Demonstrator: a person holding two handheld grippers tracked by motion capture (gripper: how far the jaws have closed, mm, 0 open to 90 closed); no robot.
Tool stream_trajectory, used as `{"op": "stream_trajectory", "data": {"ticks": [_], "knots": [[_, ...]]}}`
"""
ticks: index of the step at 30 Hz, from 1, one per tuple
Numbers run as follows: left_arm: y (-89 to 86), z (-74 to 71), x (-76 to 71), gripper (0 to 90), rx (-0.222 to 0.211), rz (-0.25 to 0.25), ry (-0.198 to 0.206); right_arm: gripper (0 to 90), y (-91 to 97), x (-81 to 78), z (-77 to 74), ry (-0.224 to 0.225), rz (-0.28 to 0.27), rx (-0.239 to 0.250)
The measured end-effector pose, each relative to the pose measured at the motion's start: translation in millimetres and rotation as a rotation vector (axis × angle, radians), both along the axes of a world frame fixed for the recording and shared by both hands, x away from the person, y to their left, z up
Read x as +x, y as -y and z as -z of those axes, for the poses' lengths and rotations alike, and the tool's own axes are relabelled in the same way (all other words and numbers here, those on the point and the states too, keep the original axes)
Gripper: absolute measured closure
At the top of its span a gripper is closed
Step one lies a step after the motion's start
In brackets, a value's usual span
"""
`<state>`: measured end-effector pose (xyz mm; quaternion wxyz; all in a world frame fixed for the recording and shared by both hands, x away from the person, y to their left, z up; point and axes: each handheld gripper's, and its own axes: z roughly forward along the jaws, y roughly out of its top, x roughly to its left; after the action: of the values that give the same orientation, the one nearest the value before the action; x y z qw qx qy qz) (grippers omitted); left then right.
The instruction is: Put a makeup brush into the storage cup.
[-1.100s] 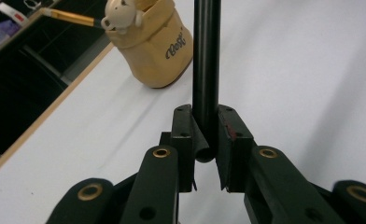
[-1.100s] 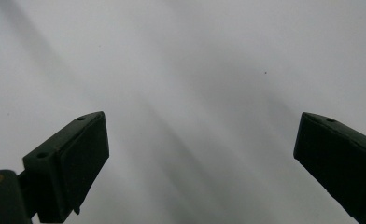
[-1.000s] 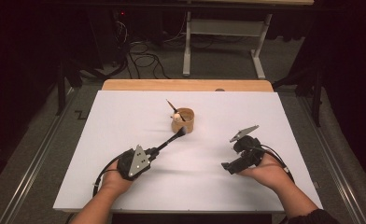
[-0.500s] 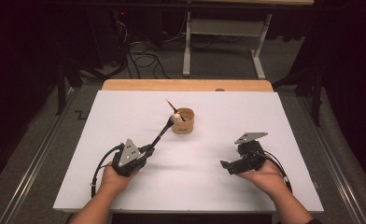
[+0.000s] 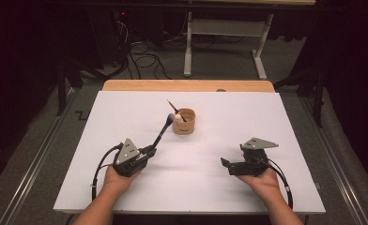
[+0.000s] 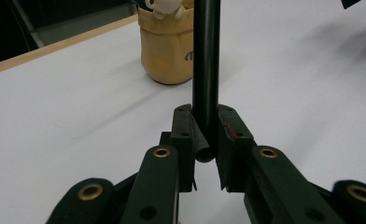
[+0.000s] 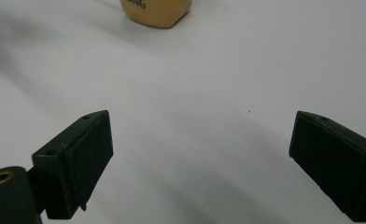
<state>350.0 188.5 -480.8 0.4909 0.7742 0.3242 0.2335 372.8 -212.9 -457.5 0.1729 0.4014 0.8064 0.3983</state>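
Observation:
My left gripper (image 5: 149, 151) is shut on the lower end of a black rod (image 5: 162, 133), which slants up and away to a grey tip beside a tan cup (image 5: 184, 123). In the left gripper view both pads (image 6: 232, 140) clamp the rod (image 6: 205, 60), and the cup (image 6: 166, 46) stands just left of it with a small white figure (image 6: 165, 5) at its rim. A brown pencil (image 5: 174, 106) sticks out of the cup. My right gripper (image 5: 226, 164) lies low over the white sheet at the near right, open, with nothing between its pads (image 7: 85, 158). The cup (image 7: 155, 11) lies far ahead of it.
A white sheet (image 5: 290, 140) covers the table, with a strip of wood (image 5: 187, 85) along its far edge. Behind the table are a grey metal stand (image 5: 222, 28) and cables (image 5: 144, 54) on the floor. Rails run along both sides.
The rod's tip swung from in front of the cup to its left rim as the left hand drew slightly back. The right gripper sank toward the sheet and levelled out.

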Motion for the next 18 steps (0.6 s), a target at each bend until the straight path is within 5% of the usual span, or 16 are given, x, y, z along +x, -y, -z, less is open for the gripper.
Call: {"op": "stream_trajectory", "data": {"ticks": [4, 8, 18], "knots": [[0.5, 0.3, 0.2, 78.9, -0.02, -0.009, -0.011, 8.1, 5.5, -4.3, 0.6, 0.033, 0.018, 0.058], [2.2, -0.2, -0.4, 78.9, -0.026, -0.013, -0.018, 8.8, 5.9, -6.1, 1.6, 0.044, 0.016, 0.051], [6.9, -5.7, -3.9, 79.0, -0.021, -0.15, 0.005, 9.8, 6.0, -7.1, 0.6, 0.056, -0.011, 0.066]]}}
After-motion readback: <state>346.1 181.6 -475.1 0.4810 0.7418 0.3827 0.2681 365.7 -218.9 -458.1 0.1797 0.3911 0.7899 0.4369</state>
